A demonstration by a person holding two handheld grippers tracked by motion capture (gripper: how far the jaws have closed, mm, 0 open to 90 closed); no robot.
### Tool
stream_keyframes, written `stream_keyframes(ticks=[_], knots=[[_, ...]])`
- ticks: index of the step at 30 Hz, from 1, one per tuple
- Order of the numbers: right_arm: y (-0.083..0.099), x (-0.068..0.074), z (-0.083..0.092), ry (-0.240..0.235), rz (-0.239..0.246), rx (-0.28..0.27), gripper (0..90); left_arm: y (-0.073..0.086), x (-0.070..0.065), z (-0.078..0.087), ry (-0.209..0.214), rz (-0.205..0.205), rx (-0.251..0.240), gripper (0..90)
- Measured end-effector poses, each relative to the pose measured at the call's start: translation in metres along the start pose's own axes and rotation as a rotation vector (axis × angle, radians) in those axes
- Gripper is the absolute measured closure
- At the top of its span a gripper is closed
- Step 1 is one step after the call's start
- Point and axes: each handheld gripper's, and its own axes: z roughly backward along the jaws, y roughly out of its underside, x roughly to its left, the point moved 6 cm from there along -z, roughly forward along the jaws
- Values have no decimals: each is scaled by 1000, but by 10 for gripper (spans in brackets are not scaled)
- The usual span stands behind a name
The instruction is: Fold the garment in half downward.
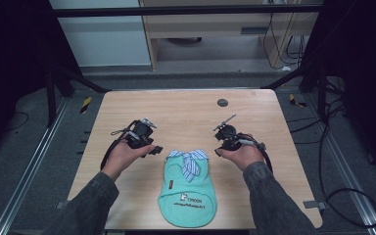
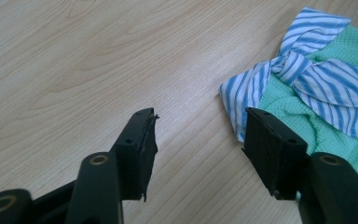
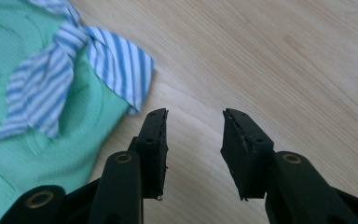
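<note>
Jaws apart beside garment (image 1: 188, 188)

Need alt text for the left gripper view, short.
The left gripper hangs over the wooden table with its two black jaws apart and nothing between them. At right lies a mint-green garment with a blue-and-white striped collar and bow; the right-hand jaw overlaps the collar's corner in the picture, contact unclear.

green garment (image 1: 188, 193), white print, unreadable
</note>
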Motion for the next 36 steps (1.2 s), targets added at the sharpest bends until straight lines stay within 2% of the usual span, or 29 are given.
stream_keyframes(ticks=[5, 9, 14, 18, 28, 36], knots=[[-11, 9, -13, -55, -49, -40, 667, -7, -6, -12, 24, 20, 4, 553], [-18, 15, -22, -72, -70, -64, 697, -11, -11, -23, 44, 33, 6, 605], [-19, 20, -31, -87, -96, -66, 706, -12, -19, -34, 44, 32, 24, 627], [-18, 23, -39, -100, -123, -52, 677, -11, -22, -43, 44, 47, 50, 629], [-19, 28, -52, -117, -151, -37, 606, -7, -25, -53, 44, 47, 82, 640], [-18, 33, -63, -104, -132, -16, 589, -2, -25, -59, 47, 43, 99, 671]])
